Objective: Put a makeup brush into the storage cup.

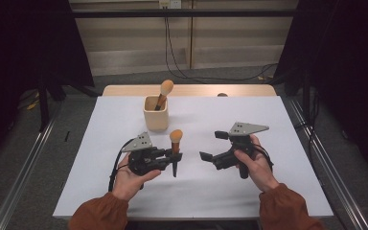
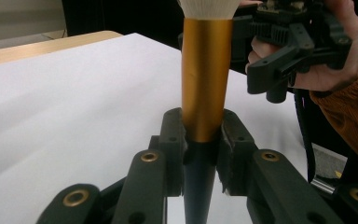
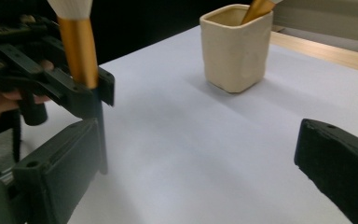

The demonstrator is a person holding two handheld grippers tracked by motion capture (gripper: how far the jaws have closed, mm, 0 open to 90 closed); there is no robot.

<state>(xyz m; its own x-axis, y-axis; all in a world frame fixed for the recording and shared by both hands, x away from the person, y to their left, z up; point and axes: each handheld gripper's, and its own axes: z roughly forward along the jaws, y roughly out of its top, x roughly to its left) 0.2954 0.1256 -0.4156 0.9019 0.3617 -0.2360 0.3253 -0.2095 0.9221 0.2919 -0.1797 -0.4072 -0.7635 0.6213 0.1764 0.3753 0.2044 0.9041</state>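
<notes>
My left gripper (image 1: pixel 172 156), low at the near edge of the white table (image 1: pixel 124 191), is clenched on the upright makeup brush (image 1: pixel 175 151), bristles up, just above the sheet. My right gripper (image 1: pixel 212 146) stands beside it with its 2 jaws released, nothing between them. Farther back sits the beige cup (image 1: pixel 155 115), holding 1 second brush (image 1: pixel 163 93).

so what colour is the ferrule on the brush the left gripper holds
Gold, clearest on the brush in the left gripper view.
</notes>
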